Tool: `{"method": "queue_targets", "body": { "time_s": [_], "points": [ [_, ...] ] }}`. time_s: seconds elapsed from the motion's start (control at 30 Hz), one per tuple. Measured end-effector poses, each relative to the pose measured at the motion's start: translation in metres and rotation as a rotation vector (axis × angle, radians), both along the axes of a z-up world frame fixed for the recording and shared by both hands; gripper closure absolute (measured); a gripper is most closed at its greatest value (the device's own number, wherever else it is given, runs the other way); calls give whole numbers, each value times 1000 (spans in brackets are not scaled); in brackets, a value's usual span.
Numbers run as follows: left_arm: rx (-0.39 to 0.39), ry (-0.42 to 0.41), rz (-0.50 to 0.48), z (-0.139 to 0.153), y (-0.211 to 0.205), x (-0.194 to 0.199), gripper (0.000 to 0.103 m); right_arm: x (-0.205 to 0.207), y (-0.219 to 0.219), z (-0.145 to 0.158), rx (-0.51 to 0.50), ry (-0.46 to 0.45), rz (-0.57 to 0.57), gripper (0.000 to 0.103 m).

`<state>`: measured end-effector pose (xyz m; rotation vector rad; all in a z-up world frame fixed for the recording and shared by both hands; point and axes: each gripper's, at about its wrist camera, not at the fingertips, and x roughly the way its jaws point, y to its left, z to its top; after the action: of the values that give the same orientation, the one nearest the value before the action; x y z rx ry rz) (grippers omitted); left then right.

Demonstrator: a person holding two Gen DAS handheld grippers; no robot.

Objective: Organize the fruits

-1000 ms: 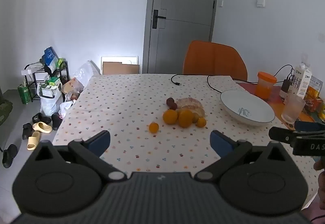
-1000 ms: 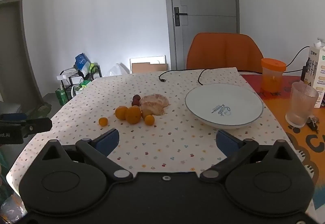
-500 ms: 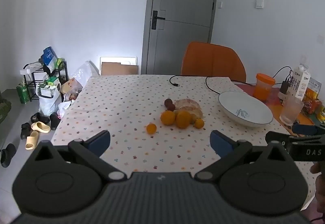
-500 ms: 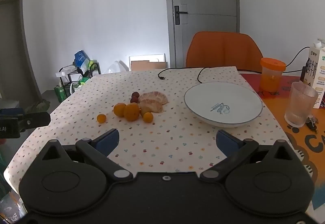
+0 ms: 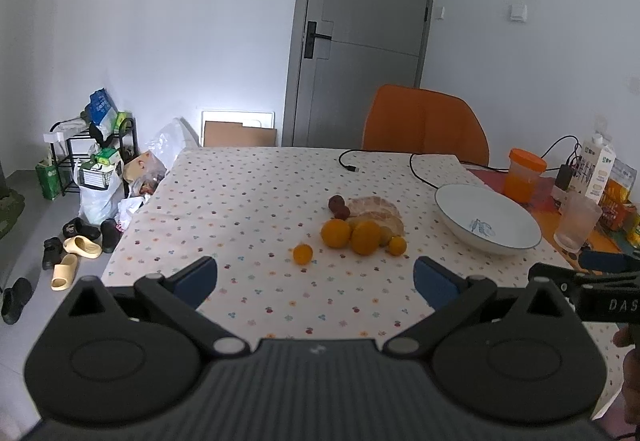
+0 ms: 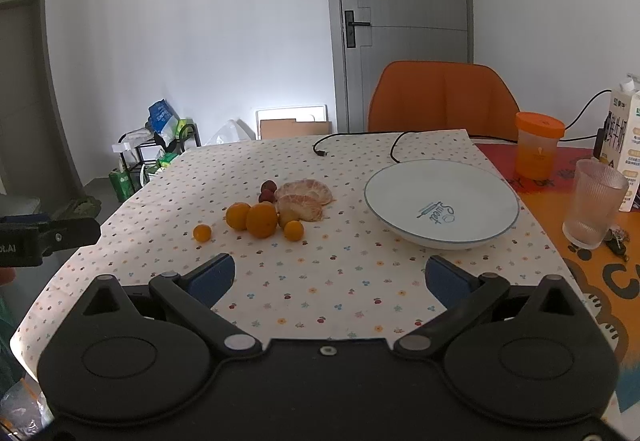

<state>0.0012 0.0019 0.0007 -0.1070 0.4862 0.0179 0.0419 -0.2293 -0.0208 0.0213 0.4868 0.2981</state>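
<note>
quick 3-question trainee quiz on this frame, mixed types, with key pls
1. True or false: the white plate already holds fruit.
2. Multiple choice: the smallest lone orange fruit lies (A) on the plate, (B) apart from the fruit cluster, on the side away from the plate, (C) beside the ribbed glass.
3. Fill in: both the left gripper and right gripper are ____, holding nothing.

Key: 1 false; 2 B; 3 open.
</note>
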Motion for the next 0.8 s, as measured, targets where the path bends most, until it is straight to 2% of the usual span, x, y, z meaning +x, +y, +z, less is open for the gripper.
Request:
{"method": "queue_targets", "body": {
  "time_s": [0.8],
  "points": [
    [6,-2,-2,2,-2,0,0,0,0,2,-12,-4,7,0]
  ]
}}
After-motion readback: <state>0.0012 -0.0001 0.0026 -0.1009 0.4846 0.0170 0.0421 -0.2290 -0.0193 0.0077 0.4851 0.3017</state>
